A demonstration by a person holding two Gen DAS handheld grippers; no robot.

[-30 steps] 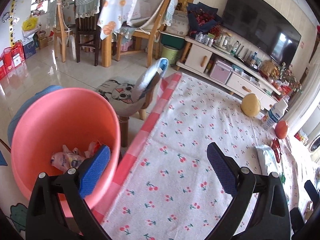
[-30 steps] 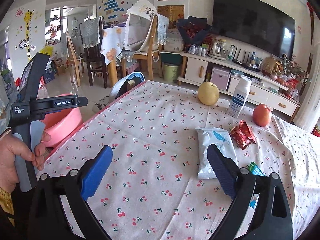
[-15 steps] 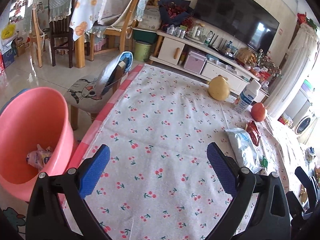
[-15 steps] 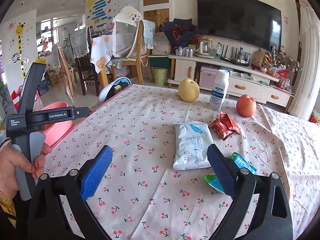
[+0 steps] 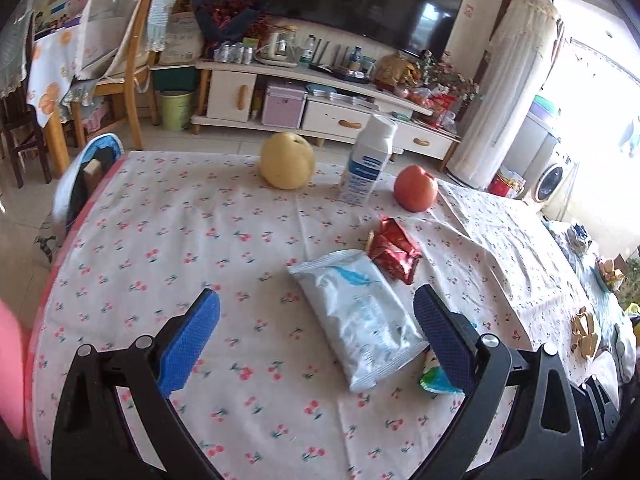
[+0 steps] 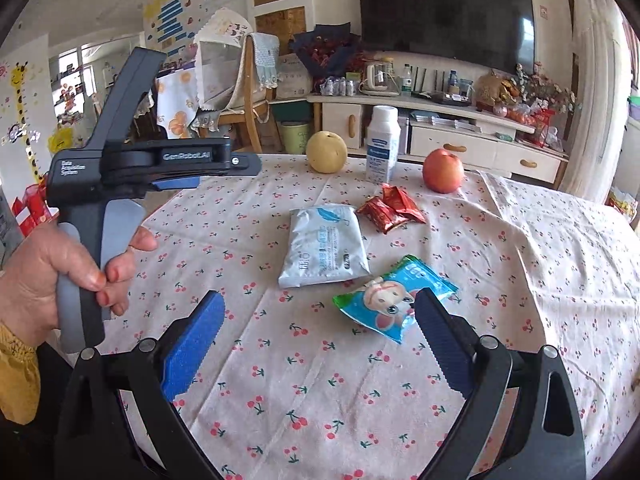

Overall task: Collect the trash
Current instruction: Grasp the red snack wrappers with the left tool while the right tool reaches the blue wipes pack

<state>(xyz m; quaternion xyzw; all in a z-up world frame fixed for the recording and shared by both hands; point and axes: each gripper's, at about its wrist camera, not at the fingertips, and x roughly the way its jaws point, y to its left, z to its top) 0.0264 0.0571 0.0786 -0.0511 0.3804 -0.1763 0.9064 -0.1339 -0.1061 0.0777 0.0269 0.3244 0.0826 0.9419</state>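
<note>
Three wrappers lie on the cherry-print tablecloth (image 6: 540, 280): a white-blue pouch (image 5: 356, 312) (image 6: 324, 244), a crumpled red wrapper (image 5: 394, 249) (image 6: 390, 208) and a blue cartoon packet (image 6: 394, 298), half hidden behind my left gripper's right finger (image 5: 434, 376). My left gripper (image 5: 316, 332) is open and empty, hovering just before the pouch. My right gripper (image 6: 320, 332) is open and empty, just short of the blue packet. The left gripper's body (image 6: 152, 160) shows at the left of the right wrist view.
A yellow pear (image 5: 287, 165), a white bottle (image 5: 366, 160) and a red apple (image 5: 416, 188) stand at the table's far edge. The pink bin's rim (image 5: 10, 368) is at the far left. A stool (image 5: 86, 176) stands beside the table's left corner.
My left gripper swung right, away from the pink bin, and now faces the wrappers. My right gripper also turned right and nearer, bringing the blue packet into view. Both stayed open.
</note>
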